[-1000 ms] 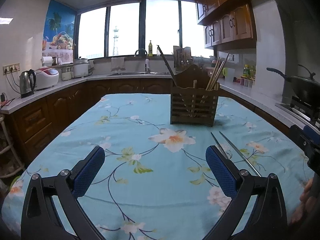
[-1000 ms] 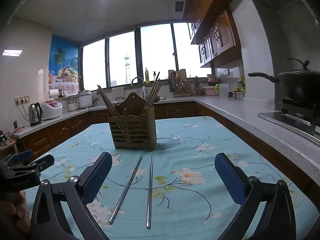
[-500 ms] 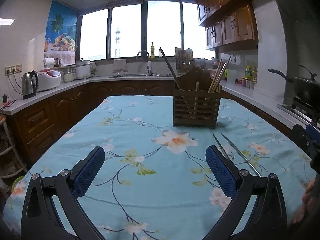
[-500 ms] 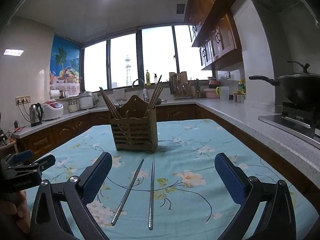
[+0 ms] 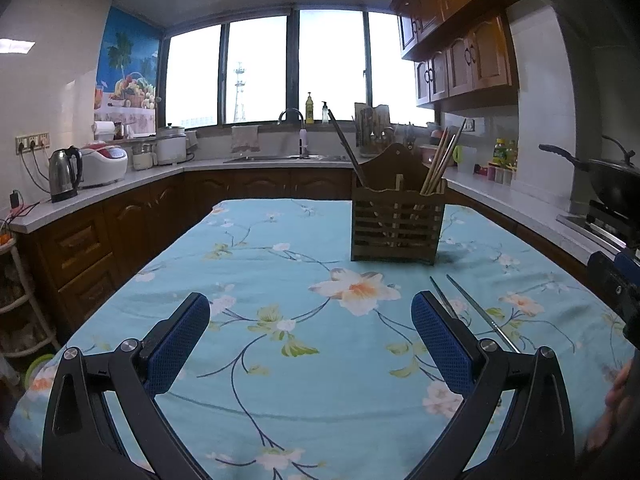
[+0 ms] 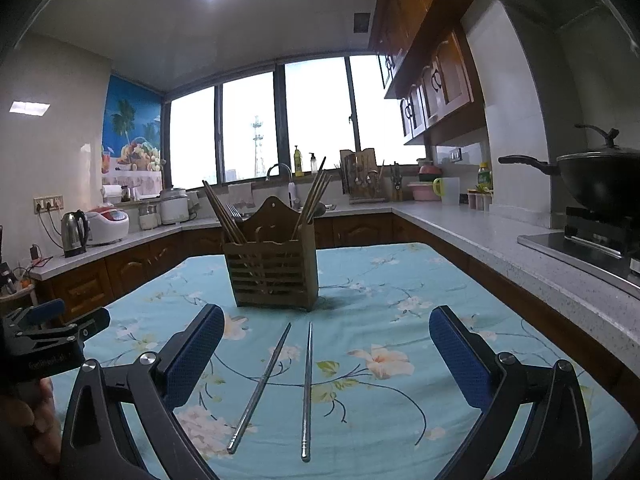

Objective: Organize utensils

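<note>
Two metal chopsticks (image 6: 306, 388) lie side by side on the blue floral tablecloth (image 6: 400, 296), in front of a slatted wooden utensil holder (image 6: 274, 276) with several chopsticks standing in it. My right gripper (image 6: 326, 354) is open and empty, hovering above the near ends of the two chopsticks. My left gripper (image 5: 310, 340) is open and empty to the left of the chopsticks (image 5: 476, 312). The holder (image 5: 396, 224) stands ahead of it to the right. The left gripper also shows at the left edge of the right wrist view (image 6: 52, 332).
Kitchen counters run around the table on three sides. A kettle (image 5: 64, 176) and rice cooker (image 5: 106, 162) stand at left, a sink (image 5: 288, 156) at the back, a black wok (image 6: 600, 178) on the stove at right.
Both cameras have tilted up and pulled back slightly, so the holder and chopsticks sit lower in view. Both grippers stay open and nothing on the table has moved.
</note>
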`<act>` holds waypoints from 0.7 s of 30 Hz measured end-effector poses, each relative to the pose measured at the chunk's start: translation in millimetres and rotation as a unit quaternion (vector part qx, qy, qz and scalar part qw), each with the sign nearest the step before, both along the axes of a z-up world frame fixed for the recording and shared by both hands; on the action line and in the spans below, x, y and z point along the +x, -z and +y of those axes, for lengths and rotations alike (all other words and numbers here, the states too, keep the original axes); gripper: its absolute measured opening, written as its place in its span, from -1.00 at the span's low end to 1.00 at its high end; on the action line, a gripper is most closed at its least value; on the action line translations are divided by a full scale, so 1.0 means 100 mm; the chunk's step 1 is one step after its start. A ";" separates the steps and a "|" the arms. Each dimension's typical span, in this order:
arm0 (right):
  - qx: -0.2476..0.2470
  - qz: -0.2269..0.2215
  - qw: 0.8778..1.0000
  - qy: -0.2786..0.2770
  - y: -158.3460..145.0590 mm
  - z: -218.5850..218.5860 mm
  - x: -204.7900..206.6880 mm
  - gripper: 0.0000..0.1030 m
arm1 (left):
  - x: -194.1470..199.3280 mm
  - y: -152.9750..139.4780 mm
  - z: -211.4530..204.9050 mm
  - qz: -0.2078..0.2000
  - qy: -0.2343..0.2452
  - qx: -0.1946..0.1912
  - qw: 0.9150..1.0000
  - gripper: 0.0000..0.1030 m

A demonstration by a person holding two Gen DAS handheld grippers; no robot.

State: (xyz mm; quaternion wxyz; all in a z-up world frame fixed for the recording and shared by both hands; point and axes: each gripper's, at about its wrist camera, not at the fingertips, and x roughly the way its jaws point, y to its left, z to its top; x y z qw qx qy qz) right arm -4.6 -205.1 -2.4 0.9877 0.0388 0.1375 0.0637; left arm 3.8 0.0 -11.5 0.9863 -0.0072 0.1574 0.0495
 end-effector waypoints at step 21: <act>0.006 -0.002 1.000 -0.001 0.01 0.00 -0.01 1.00 | -0.06 -0.05 -0.07 -0.013 0.000 0.018 1.000 1.00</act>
